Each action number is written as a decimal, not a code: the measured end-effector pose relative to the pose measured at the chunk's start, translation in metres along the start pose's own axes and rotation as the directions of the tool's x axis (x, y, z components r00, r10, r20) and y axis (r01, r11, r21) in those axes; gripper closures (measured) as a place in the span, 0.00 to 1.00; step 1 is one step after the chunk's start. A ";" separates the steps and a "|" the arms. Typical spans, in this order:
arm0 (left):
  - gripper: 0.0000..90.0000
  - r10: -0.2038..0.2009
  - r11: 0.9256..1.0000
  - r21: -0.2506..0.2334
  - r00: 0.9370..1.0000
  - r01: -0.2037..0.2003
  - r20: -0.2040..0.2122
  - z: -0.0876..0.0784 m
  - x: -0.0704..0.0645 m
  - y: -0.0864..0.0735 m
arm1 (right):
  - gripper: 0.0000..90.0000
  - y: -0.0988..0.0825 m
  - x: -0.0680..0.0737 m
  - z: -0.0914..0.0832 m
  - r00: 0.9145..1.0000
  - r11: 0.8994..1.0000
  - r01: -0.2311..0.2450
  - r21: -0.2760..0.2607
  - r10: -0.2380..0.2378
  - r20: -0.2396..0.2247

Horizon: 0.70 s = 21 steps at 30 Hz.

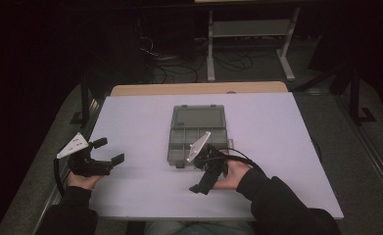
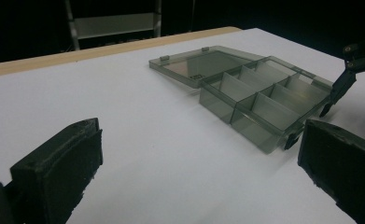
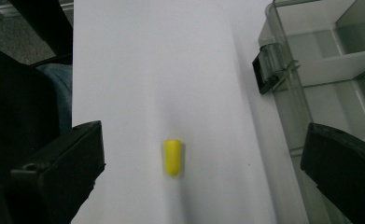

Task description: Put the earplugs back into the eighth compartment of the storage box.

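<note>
Grey translucent plastic marks the compartment box (image 1: 198, 133), which I see in the high view lying open near the middle of the white bench (image 1: 130, 117), its lid folded flat on the far side. I count one box and two tools. My left tool (image 1: 109, 151) sits at the left edge of the bench, jaws spread wide, gripping nothing, well apart from the box. My right tool (image 1: 201, 186) is held just beside the near edge of the box, pointing back toward the person's side; I cannot tell the jaw gap in this view.

Left gripper view: both black jaws stand wide apart at the lower corners with bare bench between them. The box (image 2: 259, 100) lies ahead to the right, and I can make out two rows of dividers, though the exact compartment count is not clear to me. The right tool (image 2: 339, 91) shows at the far right edge, just beside the box. I read no writing or labels.

Right gripper view: jaws are wide open and touch nothing. One small yellow cylinder (image 3: 172, 157) lies on the bench between them, clear of both. The box wall and a black latch (image 3: 265, 73) stand at the upper right, near the cylinder but not touching it.
</note>
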<state>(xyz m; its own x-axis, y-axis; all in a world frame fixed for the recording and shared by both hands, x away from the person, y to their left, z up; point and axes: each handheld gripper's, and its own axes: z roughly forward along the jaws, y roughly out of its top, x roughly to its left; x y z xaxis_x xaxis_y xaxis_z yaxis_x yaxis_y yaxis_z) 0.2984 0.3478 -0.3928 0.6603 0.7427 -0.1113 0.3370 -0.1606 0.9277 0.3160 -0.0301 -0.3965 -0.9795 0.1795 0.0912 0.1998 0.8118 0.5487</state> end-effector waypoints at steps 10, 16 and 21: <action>0.00 0.002 1.000 0.001 1.000 -0.002 0.002 0.000 0.000 0.000 | 0.11 -0.004 0.006 0.016 0.999 0.998 0.026 0.054 -0.024 -0.032; 0.00 0.003 1.000 0.000 1.000 -0.003 0.002 0.000 0.000 0.000 | 0.27 -0.008 0.007 0.022 0.999 0.995 0.037 0.088 -0.033 -0.043; 0.00 0.005 1.000 0.000 1.000 -0.005 0.004 0.000 0.000 0.000 | 0.46 -0.009 0.010 0.026 0.998 0.992 0.047 0.113 -0.042 -0.044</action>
<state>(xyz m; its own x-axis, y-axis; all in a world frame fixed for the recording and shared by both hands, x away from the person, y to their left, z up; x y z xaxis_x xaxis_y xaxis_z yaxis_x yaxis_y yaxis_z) 0.2984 0.3475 -0.3926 0.6646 0.7394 -0.1079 0.3339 -0.1647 0.9281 0.3051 -0.0212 -0.4223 -0.9872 0.1205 0.1044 0.1551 0.8770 0.4548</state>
